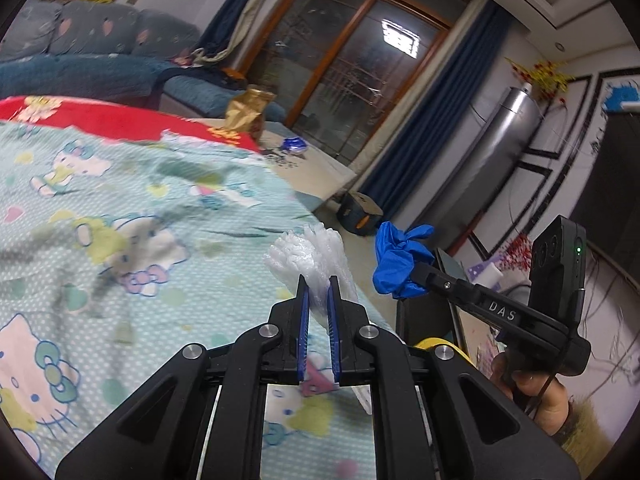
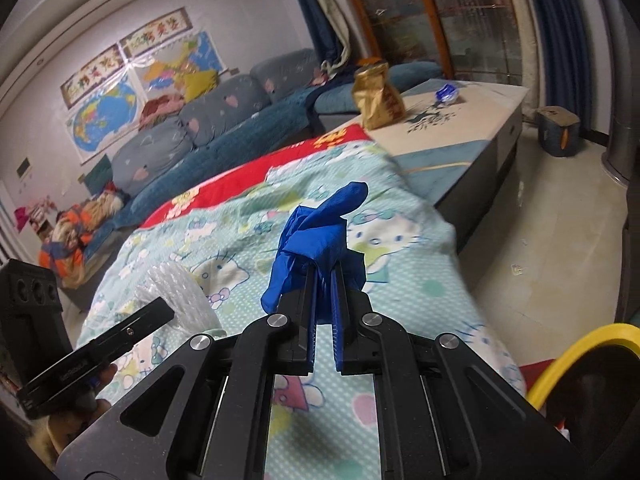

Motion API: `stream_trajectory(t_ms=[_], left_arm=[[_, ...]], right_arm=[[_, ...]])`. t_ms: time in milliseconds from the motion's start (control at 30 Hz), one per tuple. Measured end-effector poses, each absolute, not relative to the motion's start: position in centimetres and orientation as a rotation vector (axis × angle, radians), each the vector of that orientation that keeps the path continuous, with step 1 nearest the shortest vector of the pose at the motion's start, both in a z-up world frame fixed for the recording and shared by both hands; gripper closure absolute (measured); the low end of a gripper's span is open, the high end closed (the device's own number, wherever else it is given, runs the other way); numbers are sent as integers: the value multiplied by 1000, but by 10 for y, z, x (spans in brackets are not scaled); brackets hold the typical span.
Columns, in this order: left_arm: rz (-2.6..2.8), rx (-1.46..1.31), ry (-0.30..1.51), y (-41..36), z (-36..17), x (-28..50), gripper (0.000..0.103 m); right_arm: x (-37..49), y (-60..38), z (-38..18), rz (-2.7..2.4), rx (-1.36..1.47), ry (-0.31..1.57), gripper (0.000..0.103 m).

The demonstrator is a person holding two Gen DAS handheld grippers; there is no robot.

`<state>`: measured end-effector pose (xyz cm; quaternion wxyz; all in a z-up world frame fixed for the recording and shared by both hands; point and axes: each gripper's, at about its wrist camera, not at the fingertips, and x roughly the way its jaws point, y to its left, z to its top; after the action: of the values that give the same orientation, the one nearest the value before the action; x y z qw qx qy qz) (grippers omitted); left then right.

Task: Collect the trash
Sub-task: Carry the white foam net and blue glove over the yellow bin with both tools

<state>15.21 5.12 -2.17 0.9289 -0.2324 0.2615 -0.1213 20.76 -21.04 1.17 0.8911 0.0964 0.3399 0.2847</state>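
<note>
The left tool (image 1: 318,286) is drawn in narrow, its blue-padded fingers (image 1: 304,320) pressed on a crumpled piece of white bubble wrap (image 1: 310,258). The wrap sticks out past the fingertips and hangs above the cartoon-cat blanket (image 1: 120,208), near the blanket's right edge. In the right wrist view the same wrap (image 2: 176,292) shows at lower left, pinched at the end of the left tool's black finger.

The right tool (image 2: 323,276) is likewise nearly shut, clamped on a bunched blue glove (image 2: 316,236). The glove bulges up and forward from between the pads, one glove finger pointing up and to the right, and some of it drapes over the left fingertip. It is held off the blanket, above its middle. From the left wrist view the glove (image 1: 400,258) sits just to the right of the bubble wrap, the two apart, each in its own tool.

A bin with a yellow rim (image 2: 576,356) shows at the lower right of the right wrist view, beside the blanket's edge and below the right tool. Only a small arc of that yellow rim is visible in the left wrist view.

Farther back, on a pale low desk (image 2: 472,120), stand a gold foil bag (image 2: 376,96) and a small blue-and-white wrapper (image 2: 448,94), well apart from both tools. A blue sofa (image 2: 224,120) runs along the wall behind.
</note>
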Motion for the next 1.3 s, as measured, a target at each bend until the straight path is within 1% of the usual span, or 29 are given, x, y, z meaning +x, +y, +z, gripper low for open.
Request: stream_trajectory(t_ms=[767, 1300], left_arm=[[-397, -314, 533, -37, -2, 139, 94], [-494, -217, 542, -95, 3, 130, 94]], right_arm=[[158, -305, 20, 459, 250, 634, 99], [128, -371, 1, 328, 285, 644, 99]])
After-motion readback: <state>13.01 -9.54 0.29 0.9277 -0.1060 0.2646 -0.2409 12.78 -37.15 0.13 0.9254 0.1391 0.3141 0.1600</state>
